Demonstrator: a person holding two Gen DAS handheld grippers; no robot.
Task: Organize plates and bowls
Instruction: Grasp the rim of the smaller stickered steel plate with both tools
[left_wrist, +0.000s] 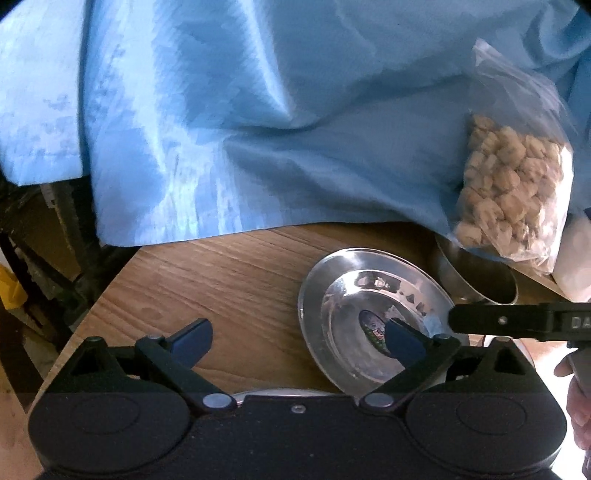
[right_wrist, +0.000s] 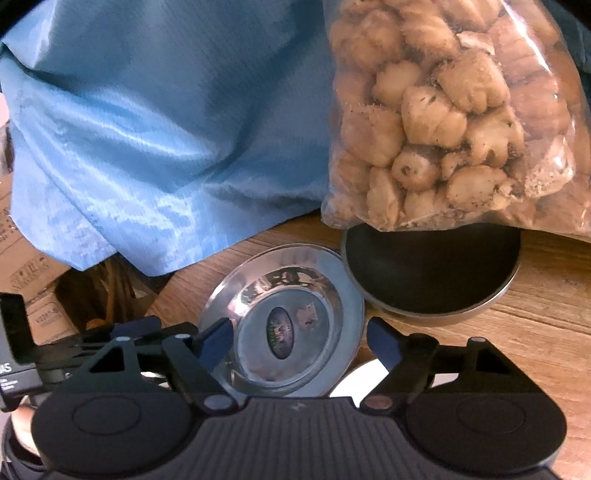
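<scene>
A shiny steel plate (left_wrist: 354, 295) with an oval sticker lies on the wooden table (left_wrist: 229, 280); it also shows in the right wrist view (right_wrist: 295, 280). A steel bowl (right_wrist: 432, 280) stands just right of it, seen too in the left wrist view (left_wrist: 480, 273). My left gripper (left_wrist: 299, 339) is open, its right fingertip over the plate's centre. My right gripper (right_wrist: 299, 341) is open, its fingertips on either side of the plate's near part. Another plate's rim (right_wrist: 354, 380) shows under the right gripper.
A clear bag of beige snacks (right_wrist: 443, 122) leans over the bowl's back rim. Blue cloth (left_wrist: 240, 129) hangs over the table's far side. Cardboard boxes (right_wrist: 26, 273) stand beyond the table's left edge. A white object (left_wrist: 576, 258) is at far right.
</scene>
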